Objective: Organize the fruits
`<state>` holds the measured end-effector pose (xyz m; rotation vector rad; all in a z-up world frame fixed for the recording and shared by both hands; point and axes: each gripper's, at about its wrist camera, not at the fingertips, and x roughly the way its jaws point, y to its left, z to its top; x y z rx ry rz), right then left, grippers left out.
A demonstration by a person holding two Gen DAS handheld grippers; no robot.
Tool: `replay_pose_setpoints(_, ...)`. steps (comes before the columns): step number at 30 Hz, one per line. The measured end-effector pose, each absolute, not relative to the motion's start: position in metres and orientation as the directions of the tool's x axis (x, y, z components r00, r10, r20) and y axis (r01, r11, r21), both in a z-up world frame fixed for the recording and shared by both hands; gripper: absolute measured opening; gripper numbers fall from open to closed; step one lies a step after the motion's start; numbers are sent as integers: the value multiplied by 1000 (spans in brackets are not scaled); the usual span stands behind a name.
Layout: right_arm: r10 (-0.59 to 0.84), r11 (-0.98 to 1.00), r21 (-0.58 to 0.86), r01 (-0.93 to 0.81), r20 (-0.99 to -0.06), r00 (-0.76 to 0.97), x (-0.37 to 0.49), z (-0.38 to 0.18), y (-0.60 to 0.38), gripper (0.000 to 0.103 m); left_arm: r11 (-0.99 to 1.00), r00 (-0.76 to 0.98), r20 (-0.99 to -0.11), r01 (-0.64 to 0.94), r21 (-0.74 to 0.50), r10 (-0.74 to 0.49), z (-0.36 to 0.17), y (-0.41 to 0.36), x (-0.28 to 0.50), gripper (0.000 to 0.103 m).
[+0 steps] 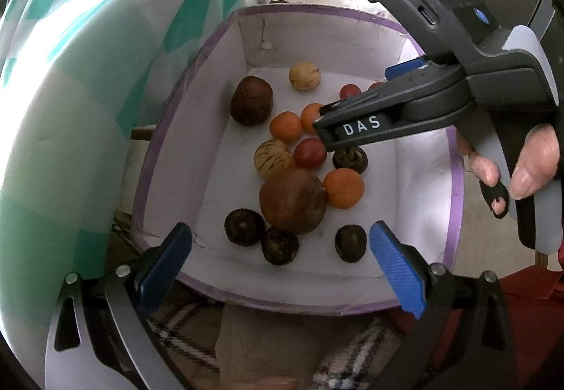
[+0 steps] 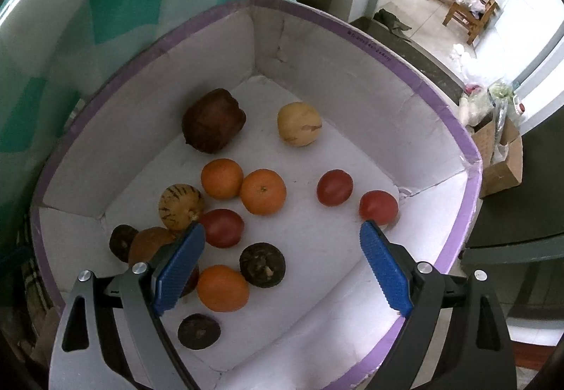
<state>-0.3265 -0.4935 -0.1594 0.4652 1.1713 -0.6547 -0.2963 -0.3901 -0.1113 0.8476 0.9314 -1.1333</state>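
Note:
A white box with a purple rim (image 1: 282, 304) (image 2: 423, 80) holds loose fruit. Inside lie oranges (image 2: 262, 192), red fruits (image 2: 335, 187), a striped yellow fruit (image 2: 180, 206), a pale yellow one (image 2: 299, 124), big brown fruits (image 1: 292, 201) (image 2: 213, 120) and small dark round ones (image 2: 262, 265). My left gripper (image 1: 282, 266) hangs open over the box's near edge, with nothing between its pads. My right gripper (image 2: 282, 266) (image 1: 352, 97) is open above the fruit inside the box, holding nothing. An orange (image 2: 222, 288) lies below its left pad.
A teal and white checked cloth (image 1: 70, 73) (image 2: 105, 2) rises beside the box on the left. Plaid fabric (image 1: 176, 330) lies under the box. A hand (image 1: 528, 168) holds the right gripper's handle. On the floor beyond are a cardboard box (image 2: 500, 157) and a wooden stool (image 2: 469, 14).

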Motion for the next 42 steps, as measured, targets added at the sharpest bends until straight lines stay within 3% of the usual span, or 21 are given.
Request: replay_pose_setpoints(42,-169,744,20,668,-961,217,-321,-185,-493,87,215,142,-935,974,73,-325,-119,-389,-296,101)
